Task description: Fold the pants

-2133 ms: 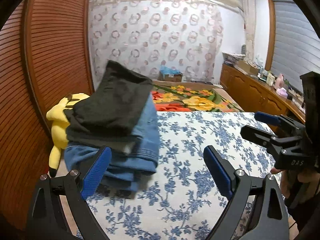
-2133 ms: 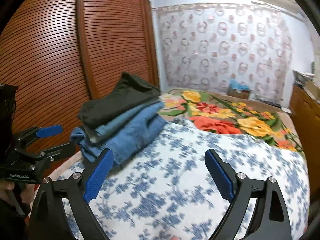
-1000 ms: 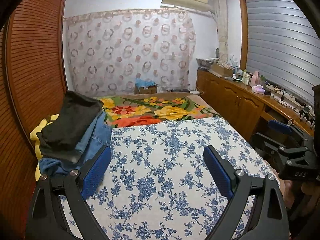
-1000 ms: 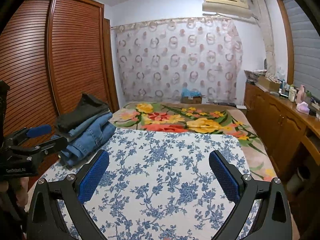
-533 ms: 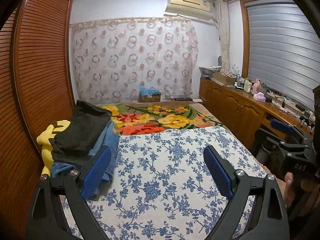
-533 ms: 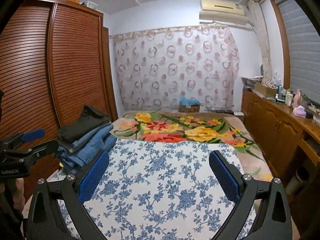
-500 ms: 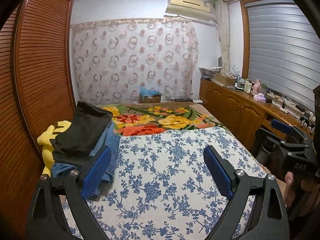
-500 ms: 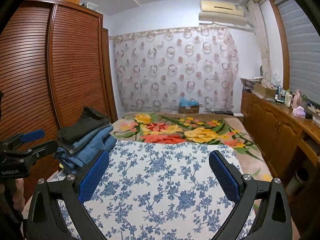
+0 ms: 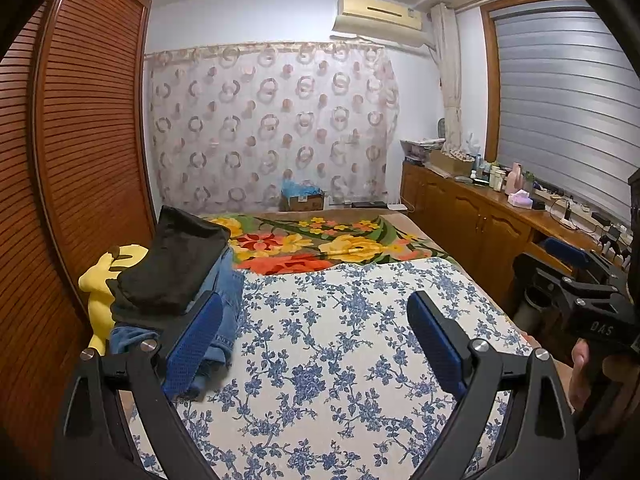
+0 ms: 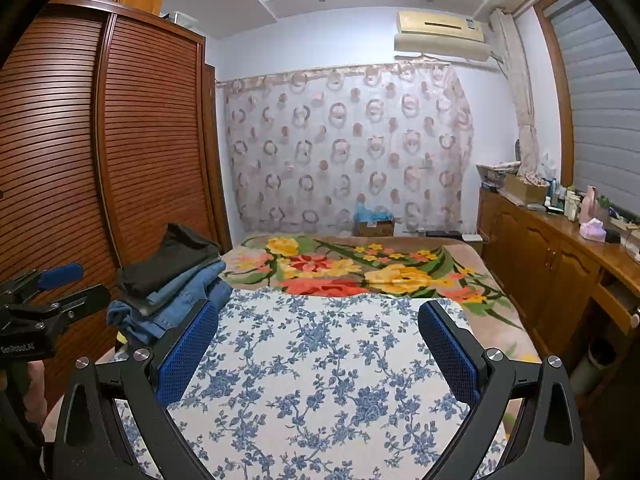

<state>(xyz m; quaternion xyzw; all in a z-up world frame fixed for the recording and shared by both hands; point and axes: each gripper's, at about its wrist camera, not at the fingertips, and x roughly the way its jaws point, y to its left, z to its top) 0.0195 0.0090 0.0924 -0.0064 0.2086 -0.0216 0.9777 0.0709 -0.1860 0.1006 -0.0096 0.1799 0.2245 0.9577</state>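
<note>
A stack of folded pants lies at the bed's left edge: dark pants (image 9: pixel 172 264) on top of blue jeans (image 9: pixel 224 300), also in the right wrist view (image 10: pixel 176 284). My left gripper (image 9: pixel 316 340) is open and empty, held above the blue floral sheet (image 9: pixel 328 360), right of the stack. My right gripper (image 10: pixel 320 344) is open and empty above the same sheet (image 10: pixel 320 368). Each gripper shows at the edge of the other's view, the right one (image 9: pixel 576 280) and the left one (image 10: pixel 52 292).
A yellow plush toy (image 9: pixel 100 280) lies behind the stack against the brown wardrobe (image 9: pixel 80 160). A flowered blanket (image 9: pixel 320 244) covers the far bed. A wooden cabinet (image 9: pixel 480 224) with bottles runs along the right wall.
Both grippers have pulled back and up from the folded stack, which now looks smaller and farther left. Both stay open and empty.
</note>
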